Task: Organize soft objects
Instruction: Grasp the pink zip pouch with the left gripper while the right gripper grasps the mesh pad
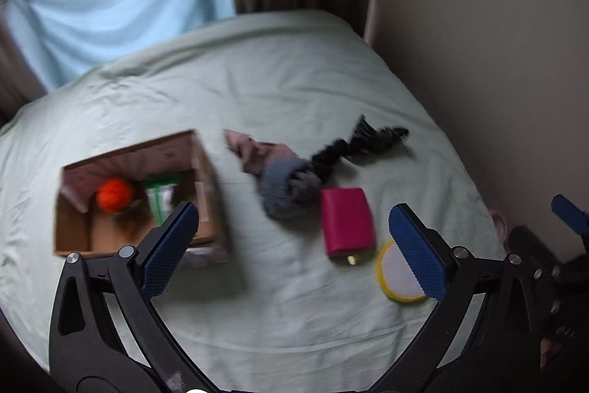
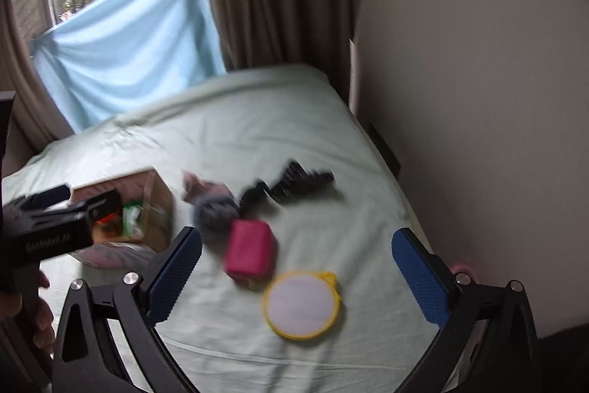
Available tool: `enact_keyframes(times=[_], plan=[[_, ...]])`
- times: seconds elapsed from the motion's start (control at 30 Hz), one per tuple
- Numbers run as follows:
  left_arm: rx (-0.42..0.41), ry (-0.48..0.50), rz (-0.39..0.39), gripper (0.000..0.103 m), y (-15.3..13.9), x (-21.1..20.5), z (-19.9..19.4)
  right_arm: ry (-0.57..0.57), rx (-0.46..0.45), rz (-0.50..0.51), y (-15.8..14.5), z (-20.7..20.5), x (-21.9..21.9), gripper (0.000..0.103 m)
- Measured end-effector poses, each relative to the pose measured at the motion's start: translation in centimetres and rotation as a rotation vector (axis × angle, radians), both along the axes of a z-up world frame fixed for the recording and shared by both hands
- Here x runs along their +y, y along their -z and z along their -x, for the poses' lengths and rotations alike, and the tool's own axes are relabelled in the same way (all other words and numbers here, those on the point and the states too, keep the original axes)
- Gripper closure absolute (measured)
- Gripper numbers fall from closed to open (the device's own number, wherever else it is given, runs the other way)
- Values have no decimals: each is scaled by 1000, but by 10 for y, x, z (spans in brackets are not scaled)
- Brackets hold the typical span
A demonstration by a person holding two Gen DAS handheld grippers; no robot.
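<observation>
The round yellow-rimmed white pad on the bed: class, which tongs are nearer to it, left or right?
Probably the right. The right tongs hang open almost directly over the round yellow-rimmed white pad. The left tongs, also open, sit further left, toward the cardboard box.

On the pale green bed [image 1: 257, 91] a cardboard box [image 1: 206, 172] stands open, holding an orange ball [image 1: 114, 194] and a green-and-white packet [image 1: 160, 199]. To its right lie a pink cloth [image 1: 254, 150], a grey knitted roll [image 1: 283, 186], a black twisted cloth [image 1: 360, 139], a magenta pouch [image 1: 346, 220] and, nearest, a flat yellow-rimmed round pad [image 2: 300, 304].
</observation>
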State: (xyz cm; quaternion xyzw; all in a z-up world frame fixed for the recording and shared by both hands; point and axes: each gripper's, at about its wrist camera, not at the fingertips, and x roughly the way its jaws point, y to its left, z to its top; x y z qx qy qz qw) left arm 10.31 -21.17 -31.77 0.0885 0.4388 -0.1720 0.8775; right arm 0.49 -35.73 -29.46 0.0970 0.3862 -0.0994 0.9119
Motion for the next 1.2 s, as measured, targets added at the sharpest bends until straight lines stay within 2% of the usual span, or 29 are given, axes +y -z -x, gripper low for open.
enact_keyframes(times=[0.17,0.33,0.43,0.7,0.77,0.93,1.03,1.2], plan=[[95,100,-2,2,67,-37,-23,29,37,-14,67,3,-9,0],[152,169,-33,3,121,-60,-36,14,73,-33,127,-1,-5,0],[183,207,-54,5,152,-72,-41,-4,82,-45,155,-7,-1,0],[240,229,-94,16,207,-87,-53,-46,120,-39,210,-28,7,3],[259,229,-96,22,216,-89,-54,-47,123,-35,218,-28,5,3],[235,233,-102,25,221,-90,-53,-51,123,-31,228,-29,3,4],[231,241,-100,31,220,-92,-52,-61,126,-18,231,-29,4,6],[207,262,-118,40,216,-98,-47,-80,129,8,231,-26,10,19]])
